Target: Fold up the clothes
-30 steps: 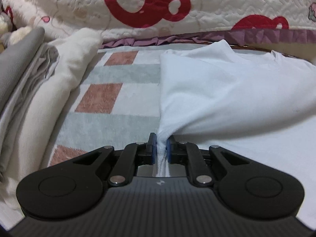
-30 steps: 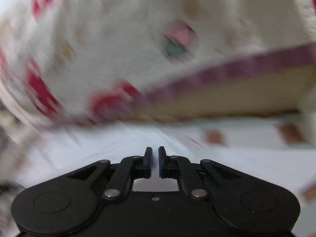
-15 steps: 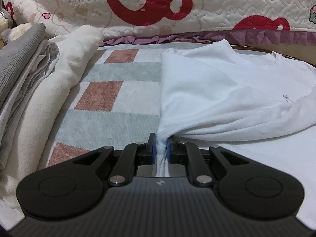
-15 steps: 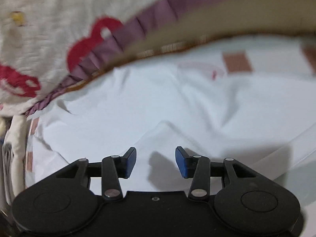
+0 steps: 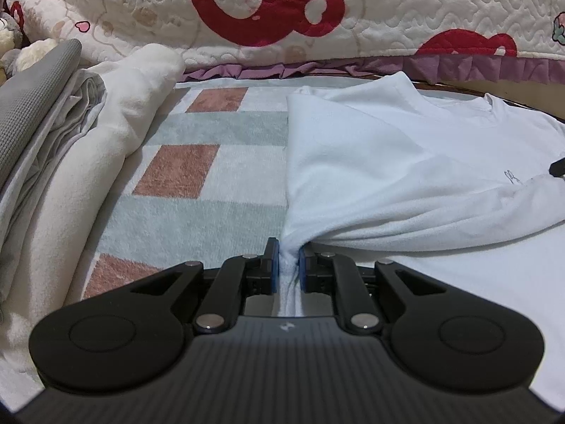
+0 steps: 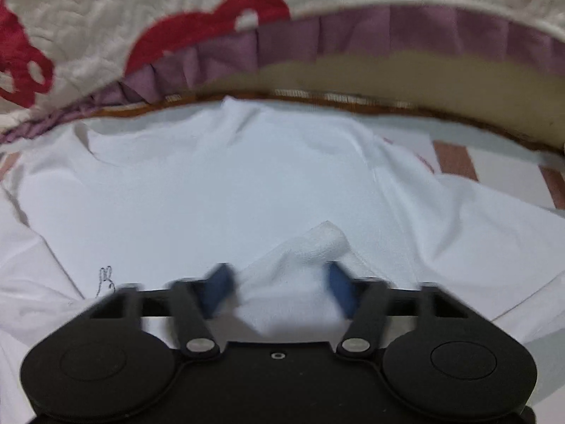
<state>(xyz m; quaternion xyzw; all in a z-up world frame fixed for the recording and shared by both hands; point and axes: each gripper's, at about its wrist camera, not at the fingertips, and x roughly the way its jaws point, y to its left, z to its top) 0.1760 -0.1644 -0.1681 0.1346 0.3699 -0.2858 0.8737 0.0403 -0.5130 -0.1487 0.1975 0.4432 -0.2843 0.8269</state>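
A: Checked towel in pale green and rust squares (image 5: 212, 190) covers the bed; quilt with red bears (image 5: 317, 10) fills the upper frame, folded pile (image 5: 70, 148) at left.

B: White T-shirt (image 5: 406, 148) lies at centre and right of the left view, collar toward the quilt.

A: Left tongs (image 5: 289, 268), lower centre, narrow, pinching a gathered edge of the shirt. Cloth runs taut from there.

B: Right tongs (image 6: 279, 289), lower centre of the right view, half wide and closing. A raised ridge of shirt sits between the blue pads (image 6: 339, 289); whether they touch it yet is hard to tell through blur.

A: Risks?

B: Likely the ridge slips out before the pads bite, or they catch only the top layer, so the fold drags crooked. A hard pull against the left pinch could also bunch the body.

A: Sleeve at right lies rumpled; may tuck under.
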